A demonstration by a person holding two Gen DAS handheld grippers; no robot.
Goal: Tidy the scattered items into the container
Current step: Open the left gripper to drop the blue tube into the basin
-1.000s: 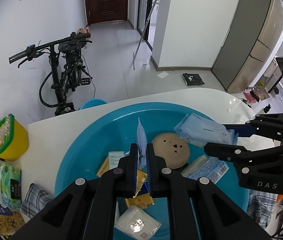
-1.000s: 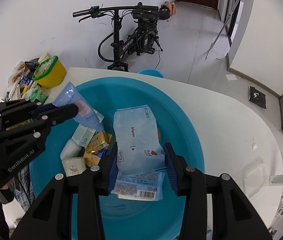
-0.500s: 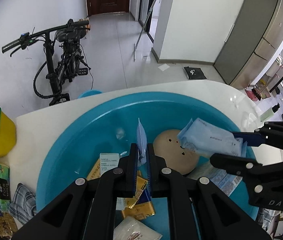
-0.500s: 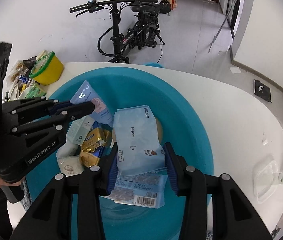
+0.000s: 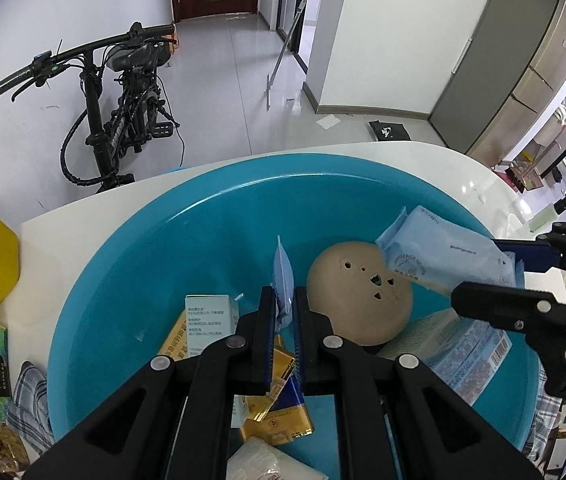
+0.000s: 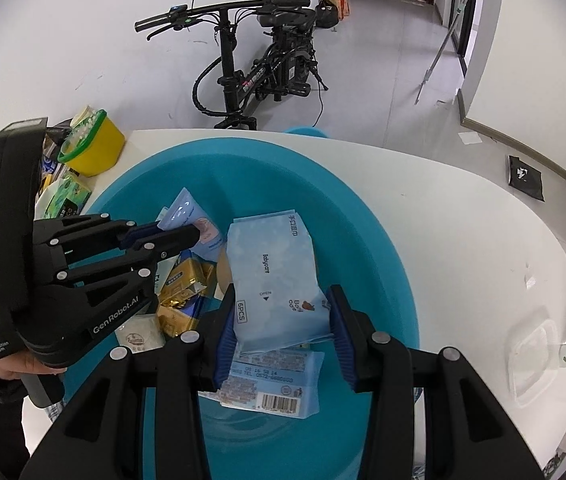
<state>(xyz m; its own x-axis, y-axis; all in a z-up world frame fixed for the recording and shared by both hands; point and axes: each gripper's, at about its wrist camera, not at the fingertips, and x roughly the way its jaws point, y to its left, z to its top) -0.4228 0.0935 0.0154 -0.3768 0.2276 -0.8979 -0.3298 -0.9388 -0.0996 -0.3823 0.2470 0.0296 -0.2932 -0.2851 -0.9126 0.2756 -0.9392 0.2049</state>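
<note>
Two hand-held grippers hung over the blue basin [image 6: 367, 240] on the white surface [image 6: 463, 240]: left hand-held gripper [image 5: 284, 308] pinched a pale-blue tube [image 5: 283, 276], right hand-held gripper [image 6: 283, 312] clasped a wipes pack [image 6: 275, 276].

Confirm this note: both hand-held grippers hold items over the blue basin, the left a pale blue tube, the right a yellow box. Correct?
Not quite. The right hand-held gripper grips a pale blue wipes pack, not a yellow box, as the right wrist view shows. The left hand-held gripper does hold the pale blue tube over the blue basin.
</note>
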